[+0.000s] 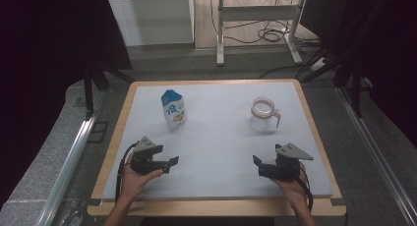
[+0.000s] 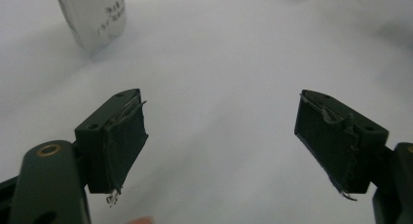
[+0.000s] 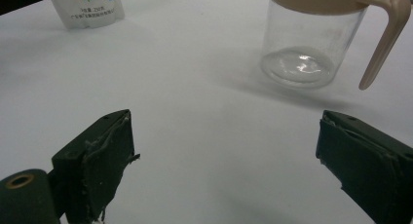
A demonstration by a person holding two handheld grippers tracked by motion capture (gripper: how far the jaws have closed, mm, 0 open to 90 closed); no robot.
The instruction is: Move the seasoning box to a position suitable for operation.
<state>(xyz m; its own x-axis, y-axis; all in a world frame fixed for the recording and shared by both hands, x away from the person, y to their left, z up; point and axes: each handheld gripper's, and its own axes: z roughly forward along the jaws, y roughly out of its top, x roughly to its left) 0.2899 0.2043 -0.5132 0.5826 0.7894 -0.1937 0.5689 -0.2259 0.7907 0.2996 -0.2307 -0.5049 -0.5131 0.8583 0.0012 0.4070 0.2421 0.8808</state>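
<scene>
Plainly, each thing lies ahead of its own claw, so the coming reach turns on which hand is nearer to which. The left gripper [image 1: 169,163] rests low on the pale grey table top [image 1: 216,152] with its jaws spread wide and nothing between them; the white stand-up pouch with a blue top [image 1: 172,109] stands upright beyond it, ahead and slightly off to one side, well apart, its long axis vertical. In the left gripper view the pouch [image 2: 92,17] sits at the upper left, past the left jaw. The right gripper [image 1: 259,166] is likewise spread and empty; the clear glass jug with a beige rim and handle [image 1: 264,115] stands upright ahead of it, near but not touching. In the right gripper view the jug [image 3: 311,39] lies forward between the jaws, nearer the right one, its handle turned further right.
</scene>
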